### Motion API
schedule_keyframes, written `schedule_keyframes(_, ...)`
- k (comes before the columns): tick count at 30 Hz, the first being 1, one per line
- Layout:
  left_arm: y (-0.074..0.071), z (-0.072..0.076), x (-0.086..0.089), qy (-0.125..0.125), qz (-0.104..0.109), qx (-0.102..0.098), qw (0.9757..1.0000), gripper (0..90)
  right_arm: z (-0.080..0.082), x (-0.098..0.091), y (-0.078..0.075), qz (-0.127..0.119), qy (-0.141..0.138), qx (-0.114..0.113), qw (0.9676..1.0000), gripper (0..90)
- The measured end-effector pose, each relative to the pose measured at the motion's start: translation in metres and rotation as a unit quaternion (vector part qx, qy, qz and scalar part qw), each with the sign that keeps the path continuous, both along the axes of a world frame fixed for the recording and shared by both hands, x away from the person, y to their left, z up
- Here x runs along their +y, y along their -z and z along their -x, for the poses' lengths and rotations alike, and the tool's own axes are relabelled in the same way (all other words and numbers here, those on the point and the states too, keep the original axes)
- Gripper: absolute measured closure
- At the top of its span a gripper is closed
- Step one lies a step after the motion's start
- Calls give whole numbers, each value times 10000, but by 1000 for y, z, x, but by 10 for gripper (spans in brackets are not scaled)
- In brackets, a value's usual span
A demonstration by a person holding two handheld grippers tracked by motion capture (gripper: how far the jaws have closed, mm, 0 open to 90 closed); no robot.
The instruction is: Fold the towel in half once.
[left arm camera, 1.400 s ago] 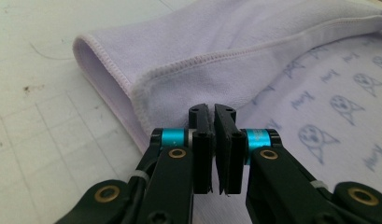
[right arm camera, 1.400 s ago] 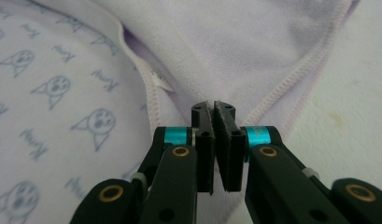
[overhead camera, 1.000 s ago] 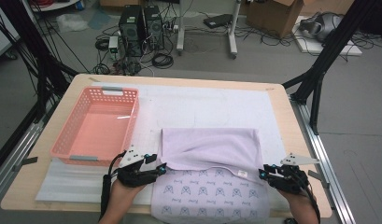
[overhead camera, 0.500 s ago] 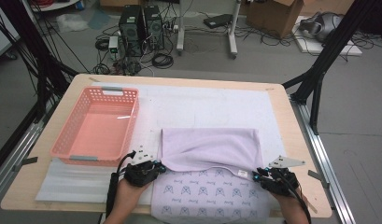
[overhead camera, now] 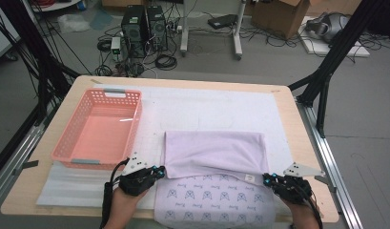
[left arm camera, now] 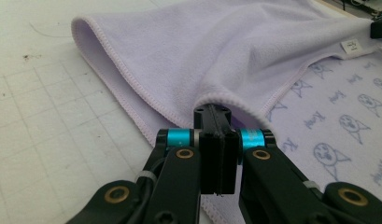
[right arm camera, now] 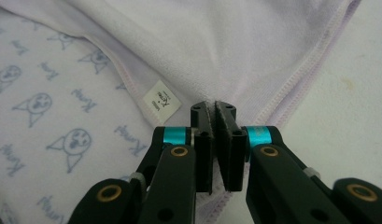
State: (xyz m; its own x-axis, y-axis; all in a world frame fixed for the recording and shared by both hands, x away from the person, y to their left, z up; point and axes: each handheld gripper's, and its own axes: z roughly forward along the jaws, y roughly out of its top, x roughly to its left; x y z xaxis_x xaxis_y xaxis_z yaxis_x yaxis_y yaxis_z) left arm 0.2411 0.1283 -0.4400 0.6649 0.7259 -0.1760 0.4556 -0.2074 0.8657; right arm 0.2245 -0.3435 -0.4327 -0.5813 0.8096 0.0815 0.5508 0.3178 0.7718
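- My left gripper has its jaws pressed flat together on the folded-over corner of the lilac towel; in the left gripper view the fleece bulges up just past the pad tips, so the pinch has cloth in it. These jaws have just been closing, and they stand fully shut on that corner now.
- My right gripper is clamped the same way on the opposite corner, with the hemmed edge running into the pads and the white care label just beside them. Its jaws have just been closing too, with cloth between them.
- To do this fold well, I judge both corners should rise together and travel level, keeping the edge between them taut so the upper layer does not sag or skew.
- I would keep only the top flap pinched; catching the printed layer beneath would drag the whole towel.
- From the high view, the towel lies near the front of the white mat, its plain side folded forward over the cartoon-printed side, the held edge spanning between my two grippers.
- The pink basket sits apart on the left.
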Motion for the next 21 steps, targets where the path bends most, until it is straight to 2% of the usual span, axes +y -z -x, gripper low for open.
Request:
schedule_keyframes(3, 0, 0, 3, -18, 70, 2, 10000, 897, 1, -3, 1, -83, -31, -81, 9999, 856)
schedule_keyframes(6, 1, 0, 6, -31, 296, 78, 9995, 888, 1, -5, 3, -112, -62, -149, 9998, 855)
schedule_keyframes(8, 2, -2, 7, -26, 466, 269, 9985, 718, 1, -7, 4, -151, -70, -117, 9998, 854)
schedule_keyframes(10, 2, -2, 6, -17, 564, 354, 9978, 631, 0, -8, 6, -152, -61, -89, 9998, 847)
schedule_keyframes(12, 2, -2, 3, 46, 585, 410, 9974, 605, -1, -8, 7, -159, -55, -47, 9998, 830)
schedule_keyframes(14, 1, 0, 1, 75, 618, 467, 9970, 594, -1, -8, 7, -193, -44, -18, 9998, 766)
schedule_keyframes(17, -4, 3, 1, 80, 586, 375, 9975, 586, 0, -10, 6, -257, 61, -42, 9996, 664)
schedule_keyframes(18, -6, 5, 1, 82, 583, 334, 9977, 586, 1, -12, 5, -273, 73, -94, 9996, 648)
schedule_keyframes(21, -7, 7, -2, 197, 500, 445, 9976, 625, 4, -15, 3, -279, 97, -121, 9995, 638)
